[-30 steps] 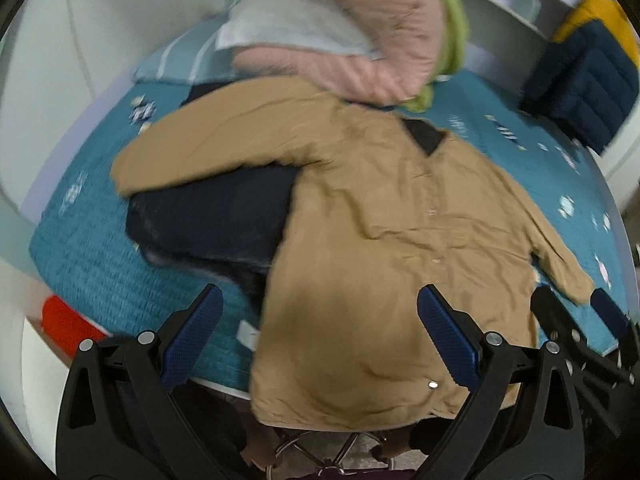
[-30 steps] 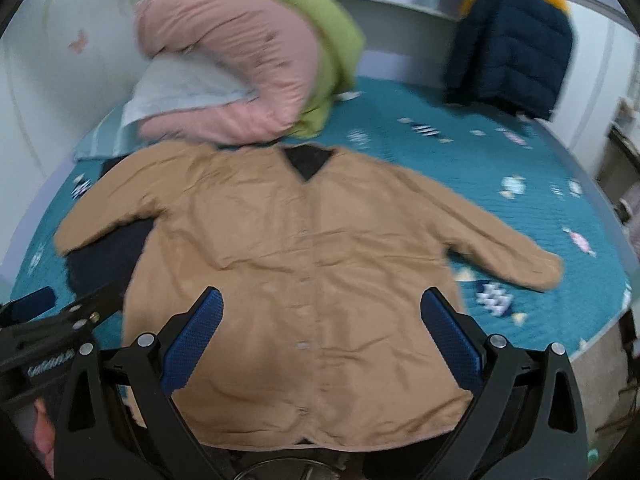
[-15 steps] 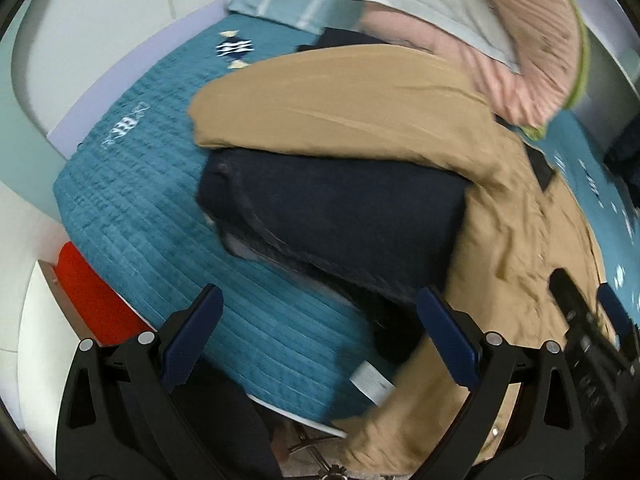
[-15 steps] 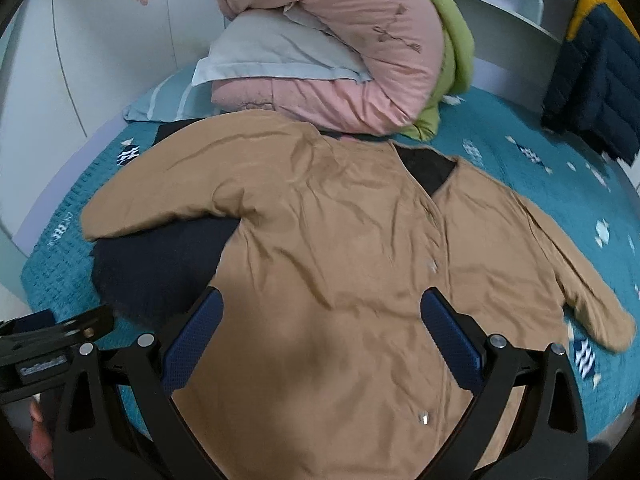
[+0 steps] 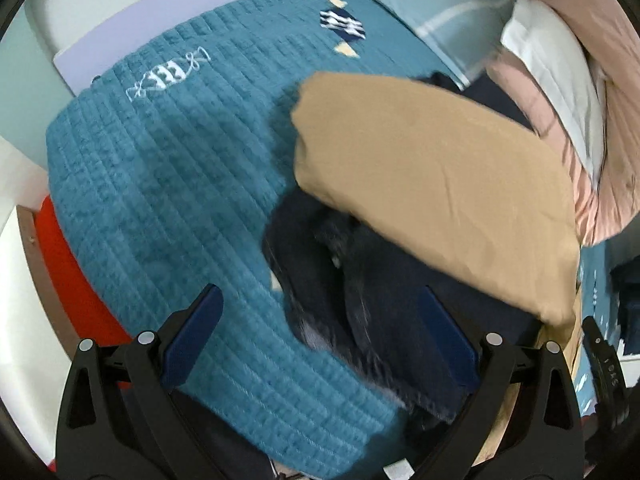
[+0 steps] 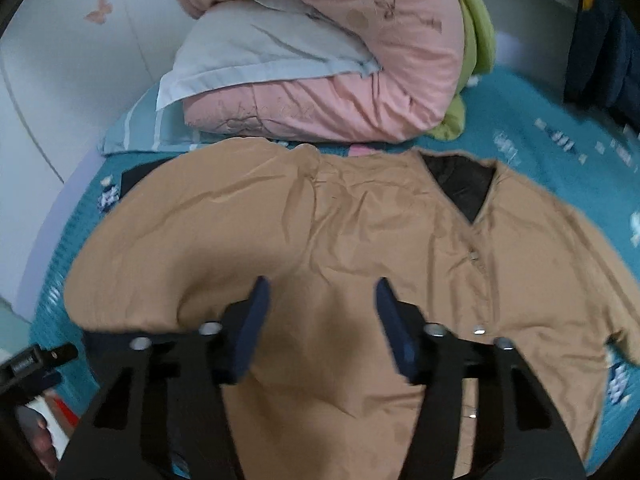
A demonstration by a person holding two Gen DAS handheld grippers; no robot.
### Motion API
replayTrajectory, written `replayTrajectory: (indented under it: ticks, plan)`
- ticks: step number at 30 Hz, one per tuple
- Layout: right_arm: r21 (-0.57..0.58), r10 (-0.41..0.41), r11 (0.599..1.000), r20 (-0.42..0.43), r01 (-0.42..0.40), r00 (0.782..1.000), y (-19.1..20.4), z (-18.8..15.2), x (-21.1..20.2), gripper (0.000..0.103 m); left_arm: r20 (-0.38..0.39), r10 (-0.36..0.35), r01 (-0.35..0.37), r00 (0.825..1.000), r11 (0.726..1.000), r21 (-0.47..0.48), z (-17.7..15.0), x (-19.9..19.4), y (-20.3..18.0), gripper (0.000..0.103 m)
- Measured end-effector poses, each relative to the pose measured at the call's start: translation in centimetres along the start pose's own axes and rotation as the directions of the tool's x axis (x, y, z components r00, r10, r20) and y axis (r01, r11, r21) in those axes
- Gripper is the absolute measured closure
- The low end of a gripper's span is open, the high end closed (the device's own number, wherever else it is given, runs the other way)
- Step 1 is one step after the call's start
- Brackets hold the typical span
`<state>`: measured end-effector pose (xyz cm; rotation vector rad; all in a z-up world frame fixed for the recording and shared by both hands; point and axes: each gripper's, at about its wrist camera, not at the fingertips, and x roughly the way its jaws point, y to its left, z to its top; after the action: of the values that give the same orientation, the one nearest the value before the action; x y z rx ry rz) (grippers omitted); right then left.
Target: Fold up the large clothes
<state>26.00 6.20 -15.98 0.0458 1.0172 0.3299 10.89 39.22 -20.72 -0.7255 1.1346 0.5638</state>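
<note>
1. Tan jacket (image 6: 360,248): lay front-up and spread on the teal quilted bedspread (image 5: 168,184). Its collar pointed toward the pink duvet (image 6: 340,52) and pillow (image 6: 256,56) at the far end; its hem ran toward the near edge of the bed. The long axis of the body ran away from the right camera. The two sleeves extended out to either side.

2. Left sleeve (image 5: 432,184): lay up and to the right of the left gripper, its cuff end toward the bedspread and its shoulder end toward the duvet. It rested on top of a dark navy garment (image 5: 360,288), which sat between the sleeve and the gripper.

3. Left gripper (image 5: 320,344): fingers were wide apart and held nothing. It hovered over the near edge of the bedspread and the navy garment, apart from the tan sleeve.

4. Right gripper (image 6: 320,324): fingers were partly apart, with tan cloth showing between them. It sat low over the body of the jacket, to the left of the button line. Whether the pads touched the cloth could not be told.

5. Governing relation: the left gripper was the nearer one to the left sleeve. In judgement, the sleeve's cuff end would be its natural grasp point for a fold inward across the body.

6. Risk, in judgement: the navy garment beneath could be pinched along with the sleeve.
</note>
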Motion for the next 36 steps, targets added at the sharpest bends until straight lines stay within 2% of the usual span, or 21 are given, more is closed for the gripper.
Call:
replayTrajectory:
  ticks: [3, 7, 10, 12, 13, 14, 16, 17, 18, 20, 23, 27, 31, 33, 35, 36]
  plan:
    - [0.022, 0.047, 0.999, -0.038, -0.046, 0.998, 0.3, 0.7, 1.8, 0.073, 0.022, 0.008, -0.008, 1.0, 1.0, -0.012, 1.6, 0.3, 0.6, 0.006]
    - [0.011, 0.037, 0.999, -0.105, -0.036, 0.994, 1.2, 0.5, 4.8, 0.074, 0.042, -0.033, 0.035, 0.999, 0.998, -0.05, 3.6, 0.9, 1.3, 0.006]
    - [0.012, 0.01, 1.0, -0.092, -0.008, 0.996, 1.4, 0.3, 5.6, 0.073, 0.111, -0.005, 0.015, 0.994, 0.996, -0.088, 5.1, 1.6, 1.2, 0.007]
    - [0.012, 0.0, 1.0, -0.094, 0.001, 0.996, 1.5, 0.3, 6.1, 0.073, 0.09, -0.042, 0.048, 0.995, 0.996, -0.07, 5.9, 3.0, 0.8, 0.03]
    - [0.011, -0.006, 1.0, -0.098, 0.008, 0.995, 1.5, 0.3, 6.5, 0.073, 0.085, -0.079, 0.085, 0.993, 0.994, -0.07, 6.1, 3.6, 0.8, 0.034]
    - [0.013, -0.01, 1.0, -0.101, 0.011, 0.995, 1.4, 0.2, 6.7, 0.073, 0.093, -0.129, 0.137, 0.987, 0.987, -0.089, 6.2, 4.3, 1.0, 0.041]
    - [0.023, -0.007, 1.0, -0.093, 0.009, 0.996, 1.3, 0.1, 6.6, 0.073, 0.131, -0.199, 0.215, 0.971, 0.97, -0.118, 6.2, 4.8, 1.6, 0.061]
    - [0.02, -0.013, 1.0, -0.089, 0.015, 0.996, 1.4, 0.0, 6.5, 0.073, 0.145, -0.225, 0.243, 0.964, 0.963, -0.12, 6.1, 4.7, 1.7, 0.072]
    - [0.013, -0.018, 1.0, -0.084, 0.02, 0.996, 1.4, -0.2, 6.7, 0.073, 0.161, -0.221, 0.242, 0.962, 0.963, -0.122, 6.1, 4.2, 1.9, 0.079]
    - [-0.001, -0.027, 1.0, -0.076, 0.027, 0.997, 1.5, -0.4, 6.5, 0.073, 0.203, -0.217, 0.241, 0.955, 0.965, -0.101, 6.1, 2.9, 1.8, 0.082]
    - [0.007, -0.022, 1.0, -0.075, 0.023, 0.997, 1.2, -0.4, 6.5, 0.073, 0.287, -0.238, 0.268, 0.928, 0.961, -0.07, 5.8, 0.3, 1.4, 0.084]
    - [0.055, 0.018, 0.998, -0.084, -0.013, 0.996, 0.4, -0.4, 6.8, 0.073, 0.383, -0.302, 0.322, 0.873, 0.947, 0.012, 4.8, -4.4, 0.2, 0.085]
    - [0.113, 0.053, 0.993, -0.096, -0.042, 0.994, -0.4, -0.4, 7.2, 0.073, 0.417, -0.377, 0.374, 0.827, 0.923, 0.091, 4.1, -8.4, -2.2, 0.085]
    - [0.104, 0.05, 0.994, -0.101, -0.039, 0.994, -0.4, -0.4, 7.2, 0.073, 0.431, -0.376, 0.35, 0.821, 0.926, 0.142, 3.6, -9.9, -3.9, 0.085]
    - [0.096, 0.059, 0.994, -0.112, -0.048, 0.992, -0.6, -0.4, 7.3, 0.073, 0.454, -0.353, 0.292, 0.818, 0.935, 0.201, 2.7, -11.5, -6.0, 0.085]
    - [0.098, 0.067, 0.994, -0.117, -0.055, 0.991, -0.9, -0.5, 7.3, 0.073, 0.464, -0.356, 0.272, 0.811, 0.932, 0.239, 2.1, -12.4, -7.2, 0.085]
